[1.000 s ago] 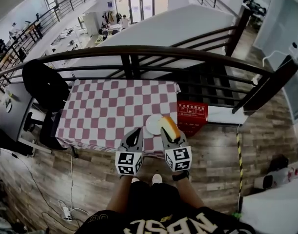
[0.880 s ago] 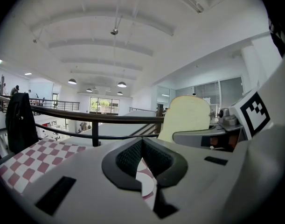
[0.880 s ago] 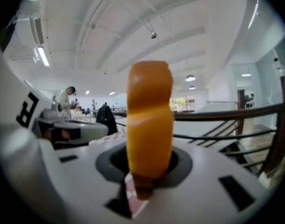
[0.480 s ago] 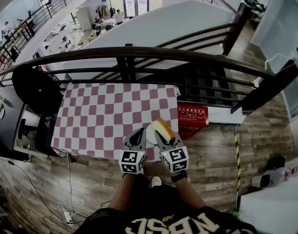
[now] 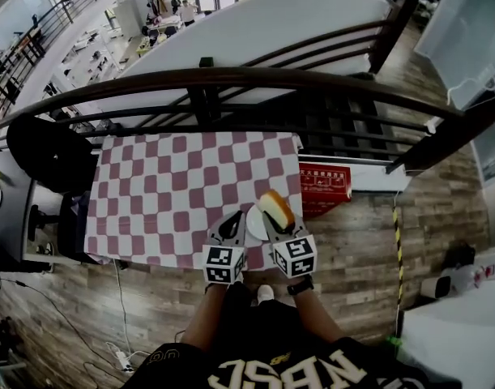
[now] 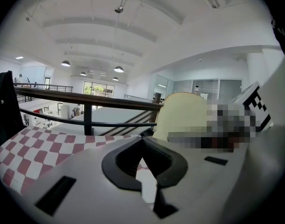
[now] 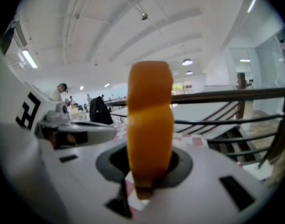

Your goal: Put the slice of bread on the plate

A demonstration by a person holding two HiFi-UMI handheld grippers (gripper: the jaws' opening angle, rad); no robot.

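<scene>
A slice of bread with an orange-brown crust stands on edge between the jaws of my right gripper, which is shut on it. In the right gripper view the slice of bread rises upright out of the right gripper. A small white plate lies near the front edge of the red-and-white checked table, just left of the bread and partly hidden by it. My left gripper is shut and holds nothing, left of the plate. The left gripper sees the bread's pale face beside it.
A black railing runs behind the table. A red box sits on the wooden floor at the table's right end. A black chair with a dark garment stands at the left end. The person's shoes are below the grippers.
Both grippers have sunk and moved forward together toward the table's front edge. The bread stays in the right gripper and now overlaps the plate's right rim.
</scene>
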